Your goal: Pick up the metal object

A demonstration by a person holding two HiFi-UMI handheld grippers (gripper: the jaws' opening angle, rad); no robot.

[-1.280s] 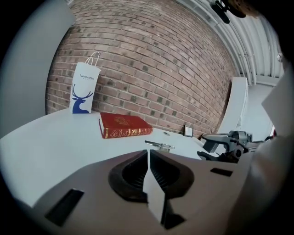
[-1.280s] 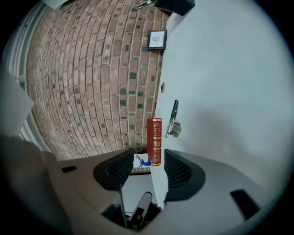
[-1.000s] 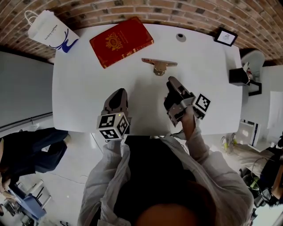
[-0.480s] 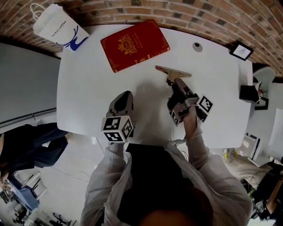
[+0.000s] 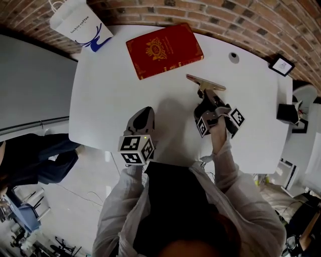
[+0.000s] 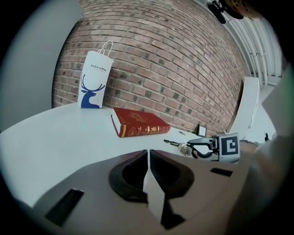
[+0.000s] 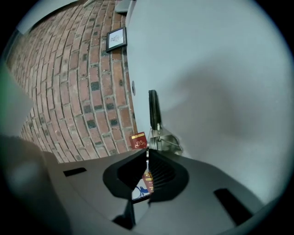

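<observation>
Rear wall (image 5: 210,12): exposed red-brown brick with pale mortar, running along the far edge of the surface (image 5: 105,95).

Side wall (image 6: 41,50): smooth, plain grey, meeting the brick at a corner.

Surface: white, matt, with rounded corners, set close against the brick.

Floor (image 5: 75,201): pale grey, visible to the near left of the surface.

Lighting: even and diffuse. Shadows cast on the surface are faint and soft-edged.

Head view: right gripper (image 5: 208,97) hides near end of metal object (image 5: 204,82); paper bag (image 5: 83,26) cut off @ top edge.
</observation>
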